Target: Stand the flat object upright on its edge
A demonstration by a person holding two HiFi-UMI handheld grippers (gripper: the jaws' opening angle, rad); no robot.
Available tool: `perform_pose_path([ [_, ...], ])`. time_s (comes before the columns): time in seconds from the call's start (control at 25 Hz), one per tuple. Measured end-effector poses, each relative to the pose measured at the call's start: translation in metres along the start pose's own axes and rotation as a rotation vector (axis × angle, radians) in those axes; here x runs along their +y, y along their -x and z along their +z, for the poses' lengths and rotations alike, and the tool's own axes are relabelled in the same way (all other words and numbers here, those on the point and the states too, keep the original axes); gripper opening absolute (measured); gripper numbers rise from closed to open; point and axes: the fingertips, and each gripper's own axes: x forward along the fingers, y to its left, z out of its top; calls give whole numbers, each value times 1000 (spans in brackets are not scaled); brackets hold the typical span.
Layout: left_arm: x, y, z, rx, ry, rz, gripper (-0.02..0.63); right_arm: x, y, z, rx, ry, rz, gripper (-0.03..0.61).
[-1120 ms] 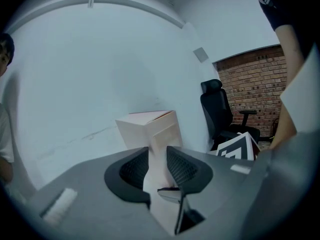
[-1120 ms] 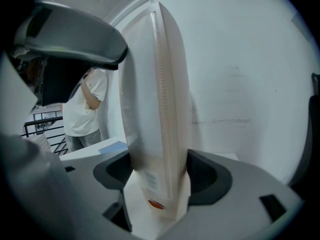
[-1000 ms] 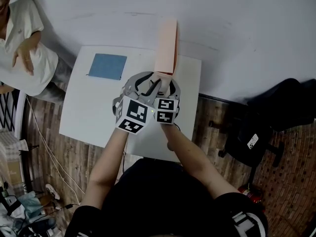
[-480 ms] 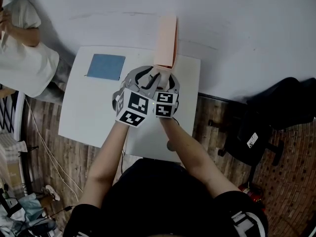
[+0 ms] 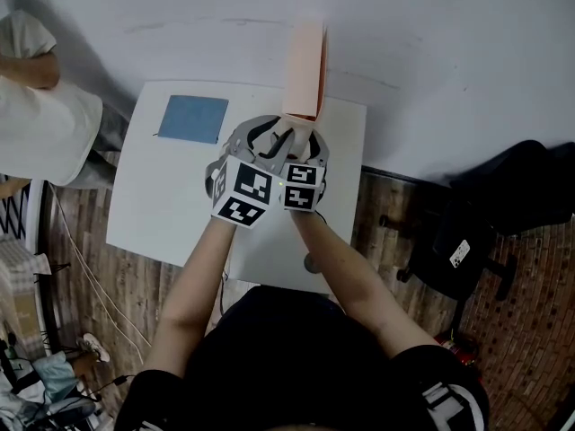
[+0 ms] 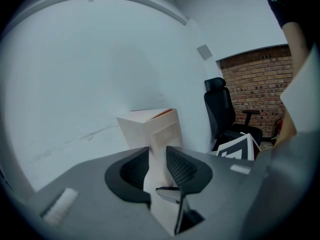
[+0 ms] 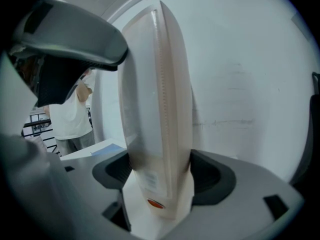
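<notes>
Box (image 5: 304,70) upright in both grips: left gripper (image 6: 158,160) narrow on its thin edge, right gripper (image 7: 161,176) wide across its body

**Flat box** (image 5: 303,70): matt, pale peach cardboard. **Bench** (image 5: 153,205): smooth white, matt. **Left hand-held gripper** (image 6: 157,159) and **right hand-held gripper** (image 7: 160,176): matt grey plastic, ribbed black pads (image 6: 132,169). **Floor** (image 5: 135,285): wood planks.
</notes>
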Motion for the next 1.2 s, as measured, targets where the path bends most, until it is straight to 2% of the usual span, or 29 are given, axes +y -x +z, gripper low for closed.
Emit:
perform_pose_path([
  [0.2,0,3,-2,-23,29,-11,119,1,3,2,6,11,7,339],
  [0.44,-1,7,-8,-12,82,-34,164,11,15,24,-68,51,13,350],
  [0.64,6,16,2,-49,100,-30,179,15,22,39,-110,48,6,353],
  [0.8,12,25,10,-87,148,-27,198,17,30,53,-151,58,5,356],
  [0.92,16,33,15,-114,180,-18,198,20,37,64,-183,71,6,356],
  [1.2,34,54,35,-175,183,55,196,24,62,105,-267,108,-1,356],
])
